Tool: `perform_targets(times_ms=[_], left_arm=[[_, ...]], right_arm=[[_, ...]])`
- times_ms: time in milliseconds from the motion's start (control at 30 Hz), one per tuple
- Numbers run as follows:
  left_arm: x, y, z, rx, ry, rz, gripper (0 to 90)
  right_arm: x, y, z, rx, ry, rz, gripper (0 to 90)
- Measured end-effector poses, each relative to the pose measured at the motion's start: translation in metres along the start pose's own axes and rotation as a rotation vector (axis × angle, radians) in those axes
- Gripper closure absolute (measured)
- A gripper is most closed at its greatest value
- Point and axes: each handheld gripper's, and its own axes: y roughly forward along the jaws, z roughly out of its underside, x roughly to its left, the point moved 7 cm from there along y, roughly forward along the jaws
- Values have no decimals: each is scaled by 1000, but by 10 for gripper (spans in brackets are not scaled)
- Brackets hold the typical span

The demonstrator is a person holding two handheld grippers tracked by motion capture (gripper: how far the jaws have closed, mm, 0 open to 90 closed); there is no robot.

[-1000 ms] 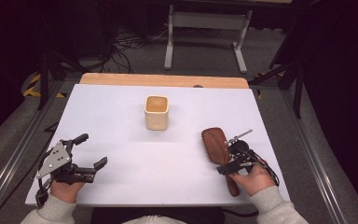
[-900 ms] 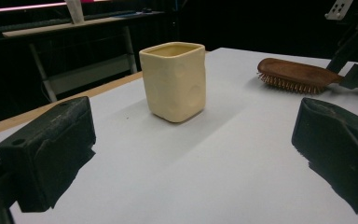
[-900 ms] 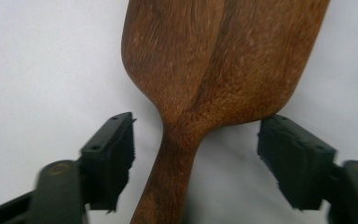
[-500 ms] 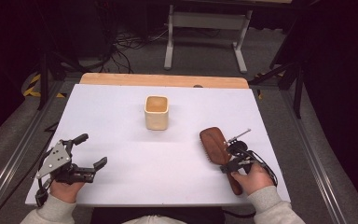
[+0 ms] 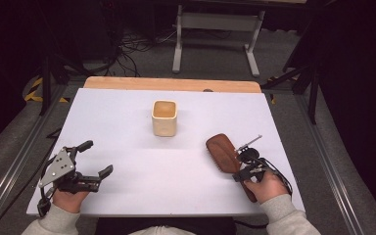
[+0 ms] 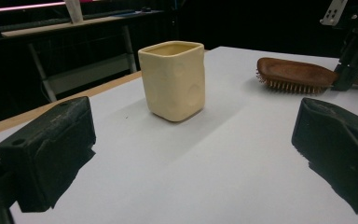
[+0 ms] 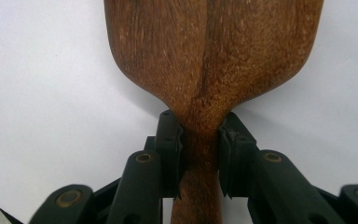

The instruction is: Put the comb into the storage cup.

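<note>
White tabletop [image 5: 127,127]: right gripper [image 7: 200,144] jaws pinch a wooden hairbrush [image 5: 223,152] right of the cream cup [image 5: 164,118]; left gripper [image 5: 89,157] jaws spread.

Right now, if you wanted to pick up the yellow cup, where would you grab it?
Probably across two opposite flat walls, near the middle. The cup is squarish and stands upright with free table all around it. The open left tool could come in level from the near side.

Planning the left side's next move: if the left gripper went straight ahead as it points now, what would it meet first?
Probably the cream cup, roughly centred ahead of the open left gripper; bare table lies before it.
</note>
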Motion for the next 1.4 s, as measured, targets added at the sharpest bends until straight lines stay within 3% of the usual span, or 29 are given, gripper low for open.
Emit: perform_targets(times_ms=[167, 333, 500, 667, 867, 900, 1200, 1300, 1367, 1400], left_arm=[[0, 0, 0, -2, 1, 2, 4], [0, 1, 0, -3, -2, 0, 4], [0, 0, 0, 3, 7, -4, 4], [0, 1, 0, 0, 4, 0, 4], [0, 1, 1, 10, 1, 2, 4], [0, 2, 1, 6, 2, 2, 4], [-1, 3, 1, 13, -11, 12, 6], [0, 3, 1, 16, -18, 6, 6], [0, 3, 0, 6, -33, 24, 2], [-1, 4, -1, -4, -42, 28, 2]], right_arm=[[0, -1, -1, 2, -34, 27, 729], [-1, -1, 1, -30, -39, 8, 731], [0, -2, -1, -66, -106, -7, 734], [3, -4, -3, -112, -136, -19, 735], [5, -20, -9, -206, -154, -33, 734], [5, -24, -11, -235, -165, -16, 734], [19, -60, -23, -485, -249, -20, 733], [23, -67, -27, -550, -261, -27, 733], [27, -72, -30, -609, -275, -31, 733], [27, -72, -30, -609, -275, -31, 733]])
